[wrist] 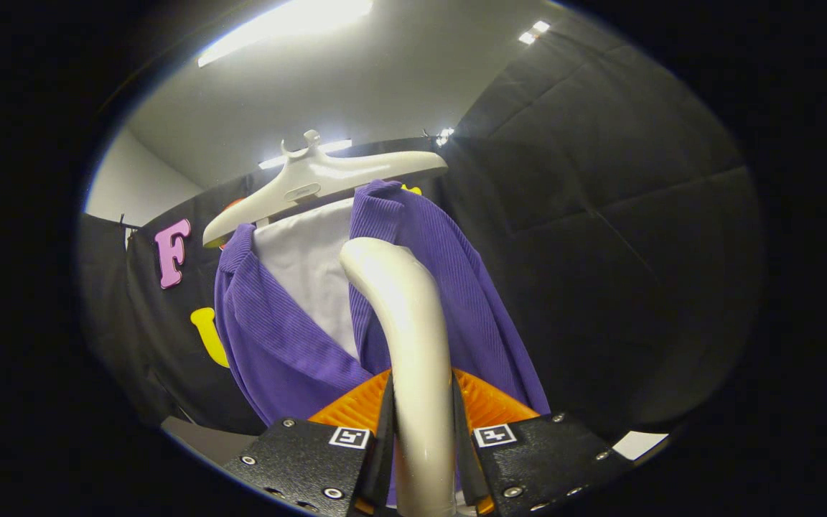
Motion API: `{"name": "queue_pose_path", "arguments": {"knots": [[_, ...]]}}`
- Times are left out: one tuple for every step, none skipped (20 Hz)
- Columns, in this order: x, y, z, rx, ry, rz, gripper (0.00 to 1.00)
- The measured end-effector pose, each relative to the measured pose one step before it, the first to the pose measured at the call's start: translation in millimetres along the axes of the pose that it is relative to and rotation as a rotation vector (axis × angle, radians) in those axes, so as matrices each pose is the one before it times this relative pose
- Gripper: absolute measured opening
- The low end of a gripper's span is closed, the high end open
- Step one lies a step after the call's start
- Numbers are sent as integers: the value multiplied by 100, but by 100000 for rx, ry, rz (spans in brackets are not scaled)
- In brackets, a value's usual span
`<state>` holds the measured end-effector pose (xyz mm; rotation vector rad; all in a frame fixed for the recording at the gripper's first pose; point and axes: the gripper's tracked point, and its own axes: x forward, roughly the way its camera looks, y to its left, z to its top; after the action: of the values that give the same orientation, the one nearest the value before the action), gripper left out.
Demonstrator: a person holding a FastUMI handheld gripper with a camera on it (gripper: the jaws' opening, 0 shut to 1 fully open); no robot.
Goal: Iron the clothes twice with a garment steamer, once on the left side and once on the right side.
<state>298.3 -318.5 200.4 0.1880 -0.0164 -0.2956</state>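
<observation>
The gripper is clamped on the garment steamer's handle: both fingers press against the pale, glossy stem from either side, low on its length, and it rises straight up between them before bending forward at the rounded top. That smooth plastic looks slippery, and the steamer is probably top-heavy, so a firm pinch on the straight part of the stem, as here, seems the sound place to hold it; a grip nearer the curve would likely let it twist.

Just ahead of the fingers, behind the handle, hangs the purple garment, a ribbed, soft-looking jacket or shirt, open at the front over a white inner panel. It drapes loosely and will probably give and swing when pushed, so the steamer head needs light, even strokes rather than pressure. One front panel lies to the left of the handle, the other to the right and partly behind it.

Beyond and above, the garment sits on a pale plastic hanger, tilted so that its left end dips lower. Farther back is the dark booth wall.
</observation>
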Motion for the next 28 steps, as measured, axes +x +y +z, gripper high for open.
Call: {"name": "queue_pose_path", "arguments": {"knots": [[-228, -239, -384, -210, 655, -37, 38], [-47, -274, -519, -594, 1085, -330, 38], [-147, -212, -716, -507, 1756, -185, 38], [-163, -295, -875, -381, 1688, -157, 38], [-164, -323, -735, -408, 1566, -326, 38], [-156, -521, -730, -484, 1286, -244, 38], [3, -360, -741, 28, 1705, -574, 38], [-90, -207, -855, -96, 1811, -423, 38], [-52, -271, -932, -92, 1653, -287, 38], [-70, -257, -866, -74, 1608, -250, 38], [-27, -273, -750, -239, 1429, -178, 39], [-58, -534, -838, -115, 1549, -439, 39], [54, -260, -679, 93, 1362, -709, 39], [13, -467, -794, -27, 1373, -745, 38], [11, -169, -706, 131, 1381, -691, 38], [-51, -165, -711, 132, 1278, -467, 39], [-55, -168, -627, 144, 1262, -257, 39], [168, -93, -578, 186, 1380, -180, 39], [129, -41, -487, -14, 1012, -134, 39], [-89, 35, -641, -213, 829, -36, 39], [-277, -109, -801, -409, 1230, 42, 38], [-505, -638, -1274, -369, 1418, 43, 39], [-128, -379, -924, -100, 1440, -153, 39], [25, -240, -703, 268, 1139, -277, 39], [85, -183, -584, 391, 794, -314, 38], [219, -225, -543, 111, 597, -214, 39], [176, -151, -516, 174, 511, -424, 39], [157, -169, -714, 171, 891, -663, 39]]}}
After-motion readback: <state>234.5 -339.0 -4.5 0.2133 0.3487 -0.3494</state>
